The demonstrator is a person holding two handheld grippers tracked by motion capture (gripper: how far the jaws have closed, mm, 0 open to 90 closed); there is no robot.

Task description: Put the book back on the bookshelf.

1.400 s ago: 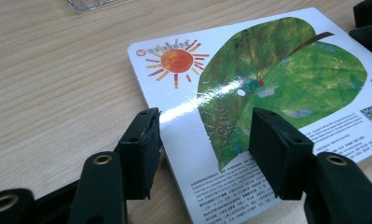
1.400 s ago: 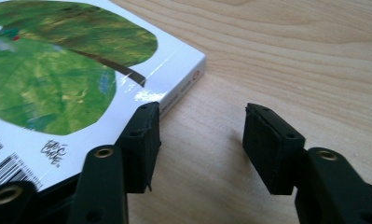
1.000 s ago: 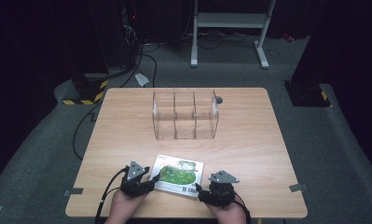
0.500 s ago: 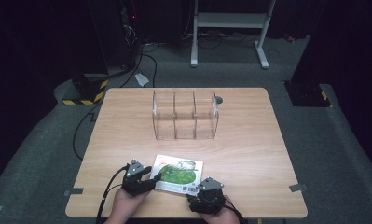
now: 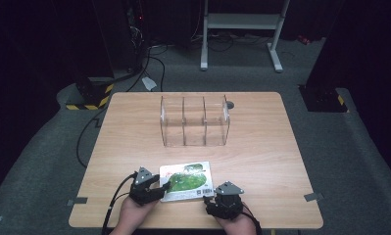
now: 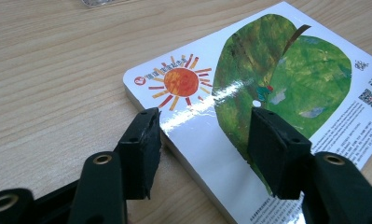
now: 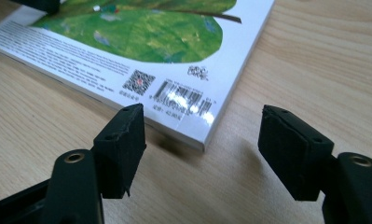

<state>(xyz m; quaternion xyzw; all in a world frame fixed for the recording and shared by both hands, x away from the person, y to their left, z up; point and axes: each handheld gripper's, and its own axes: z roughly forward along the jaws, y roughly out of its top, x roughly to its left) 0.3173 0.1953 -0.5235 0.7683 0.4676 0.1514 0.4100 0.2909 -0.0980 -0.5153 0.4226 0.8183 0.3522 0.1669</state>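
Note:
A picture book [image 5: 185,181] with a green leaf and an orange sun on its glossy cover lies flat near the table's front edge. My left gripper [image 5: 162,185] is open at the book's left side. In the left gripper view its jaws straddle the book's near edge [image 6: 207,158], one pad [image 6: 141,149] over bare wood and the other over the cover. My right gripper [image 5: 220,195] is open just short of the book's near right corner. In the right gripper view the barcode corner [image 7: 188,100] lies between and ahead of the gripper [image 7: 202,128], with no contact.
A clear plastic organizer [image 5: 194,121] with three compartments stands at the middle of the wooden table [image 5: 134,127]. A small dark round object [image 5: 230,104] lies beside its far right corner. Hands hold both grippers at the table's front edge.
My right gripper has shifted slightly left and nearer the front edge, closer to the book's corner. The left gripper and the book have stayed put.

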